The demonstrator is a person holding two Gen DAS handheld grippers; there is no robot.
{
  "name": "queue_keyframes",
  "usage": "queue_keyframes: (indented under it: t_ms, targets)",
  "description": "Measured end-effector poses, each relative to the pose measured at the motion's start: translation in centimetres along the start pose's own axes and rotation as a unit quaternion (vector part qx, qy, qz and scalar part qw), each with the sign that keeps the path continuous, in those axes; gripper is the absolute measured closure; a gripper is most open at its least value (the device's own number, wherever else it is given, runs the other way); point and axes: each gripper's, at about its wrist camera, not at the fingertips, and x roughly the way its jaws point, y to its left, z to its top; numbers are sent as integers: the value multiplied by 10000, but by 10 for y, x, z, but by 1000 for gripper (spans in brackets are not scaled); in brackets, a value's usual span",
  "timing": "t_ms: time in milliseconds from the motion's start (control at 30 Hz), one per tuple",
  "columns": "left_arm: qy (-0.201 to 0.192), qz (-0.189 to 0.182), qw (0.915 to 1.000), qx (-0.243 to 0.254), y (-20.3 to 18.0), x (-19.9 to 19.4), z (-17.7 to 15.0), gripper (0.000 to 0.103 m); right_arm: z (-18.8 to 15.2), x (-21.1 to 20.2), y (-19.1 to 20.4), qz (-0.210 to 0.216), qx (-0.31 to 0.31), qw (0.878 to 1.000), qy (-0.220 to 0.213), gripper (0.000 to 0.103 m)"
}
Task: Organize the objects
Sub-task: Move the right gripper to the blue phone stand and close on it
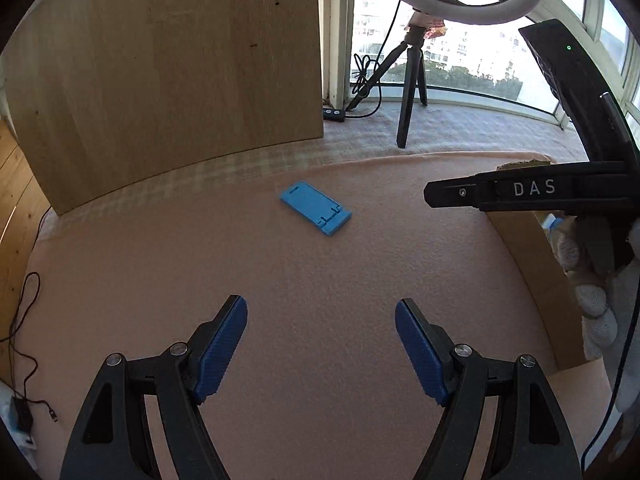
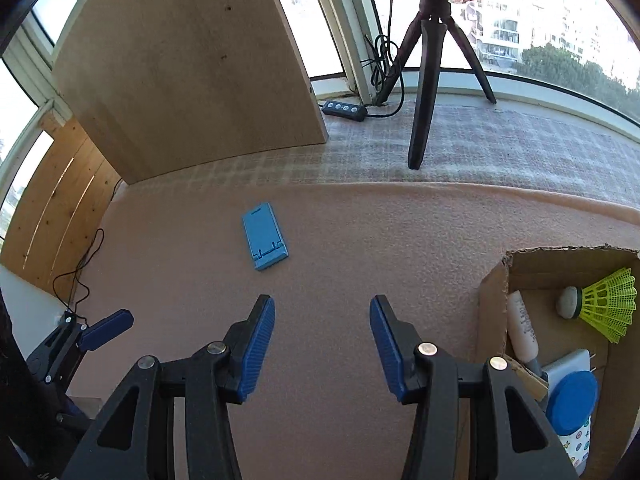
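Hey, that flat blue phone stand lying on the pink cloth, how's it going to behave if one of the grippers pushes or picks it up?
The blue phone stand looks like thin rigid plastic, so probably stiff and light. It lies flat on the pink cloth, so it should slide or drag rather than roll or tip. Being so low, its edges may be hard to pinch, and its hinged cut-outs might flip open.

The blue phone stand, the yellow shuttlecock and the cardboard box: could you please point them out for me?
blue phone stand (image 2: 264,238): right wrist view, middle of its flat face.
yellow shuttlecock (image 2: 608,304): right wrist view, its mesh skirt.
cardboard box (image 2: 493,316): right wrist view, its left wall.
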Motion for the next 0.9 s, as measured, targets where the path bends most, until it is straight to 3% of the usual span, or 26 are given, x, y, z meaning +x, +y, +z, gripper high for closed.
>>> queue_keyframes:
  t_ms: [400, 900]
  targets:
    - [22, 345, 9973, -650, 71, -18, -43, 24, 31, 71, 70, -535, -937, 9938, 284, 57]
    - [137, 358, 9948, -944, 123, -32, -74, 24, 61, 97, 62, -351, -356, 9971, 573, 57]
